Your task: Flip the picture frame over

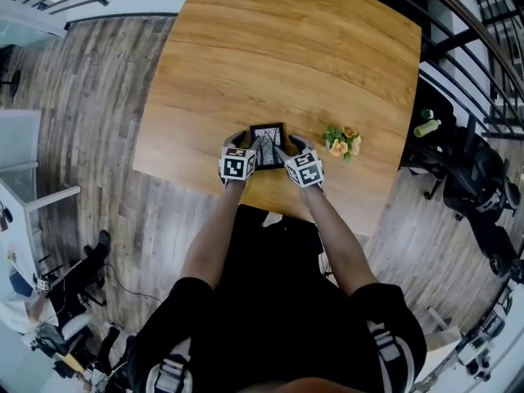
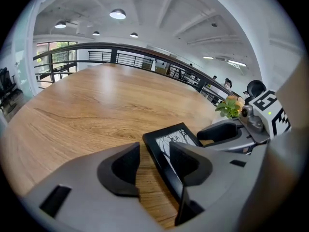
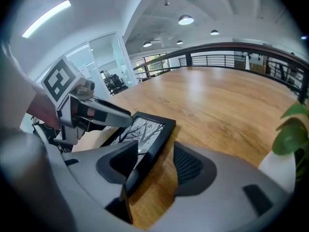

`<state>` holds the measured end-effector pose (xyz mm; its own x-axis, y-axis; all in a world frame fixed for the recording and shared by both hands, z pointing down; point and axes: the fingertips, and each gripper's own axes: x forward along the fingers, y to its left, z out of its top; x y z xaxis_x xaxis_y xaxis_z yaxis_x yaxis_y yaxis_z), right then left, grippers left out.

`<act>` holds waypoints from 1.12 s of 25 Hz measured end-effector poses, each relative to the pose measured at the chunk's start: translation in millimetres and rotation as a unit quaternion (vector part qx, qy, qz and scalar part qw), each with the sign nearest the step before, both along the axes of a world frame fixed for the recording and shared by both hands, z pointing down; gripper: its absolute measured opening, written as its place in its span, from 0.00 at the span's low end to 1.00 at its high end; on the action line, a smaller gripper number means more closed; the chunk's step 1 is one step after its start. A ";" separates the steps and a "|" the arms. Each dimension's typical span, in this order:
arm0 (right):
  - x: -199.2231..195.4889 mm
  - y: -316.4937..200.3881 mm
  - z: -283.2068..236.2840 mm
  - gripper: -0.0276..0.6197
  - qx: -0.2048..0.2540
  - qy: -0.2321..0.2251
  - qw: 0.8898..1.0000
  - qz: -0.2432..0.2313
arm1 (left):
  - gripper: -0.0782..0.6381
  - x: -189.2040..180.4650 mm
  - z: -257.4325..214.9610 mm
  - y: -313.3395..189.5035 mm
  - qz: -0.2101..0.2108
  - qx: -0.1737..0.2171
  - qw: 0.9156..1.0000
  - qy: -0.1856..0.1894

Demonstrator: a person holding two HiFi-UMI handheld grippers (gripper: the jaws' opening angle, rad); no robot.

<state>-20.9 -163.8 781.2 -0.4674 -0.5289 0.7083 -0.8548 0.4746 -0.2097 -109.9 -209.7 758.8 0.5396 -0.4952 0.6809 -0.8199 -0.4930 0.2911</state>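
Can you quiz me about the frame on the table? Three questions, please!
1. True or false: the frame lies flat on the table with its picture facing up.
2. What stands on the table to the right of the frame in the head view? A. flowers B. a cup C. a book
3. Fill in: the jaws of the left gripper and the right gripper are both ____ (open or shut).
Key: 1 true; 2 A; 3 open.
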 end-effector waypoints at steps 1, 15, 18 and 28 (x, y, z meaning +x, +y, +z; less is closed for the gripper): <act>0.9 0.2 -1.5 0.42 0.002 0.000 1.000 0.000 | 0.38 -2.1 -2.8 -1.5 -0.002 0.004 1.000 0.002; 9.2 18.0 -40.4 0.13 0.038 -0.022 0.998 -0.039 | 0.27 -6.1 -56.4 20.4 0.028 0.088 0.996 0.007; 12.0 20.6 -46.9 0.05 0.046 -0.017 0.998 -0.051 | 0.20 -3.9 -55.3 29.2 0.042 0.099 0.994 -0.001; 22.0 32.8 -53.7 0.05 0.054 -0.003 0.996 -0.065 | 0.14 -13.0 -62.0 54.3 0.008 0.085 0.996 -0.005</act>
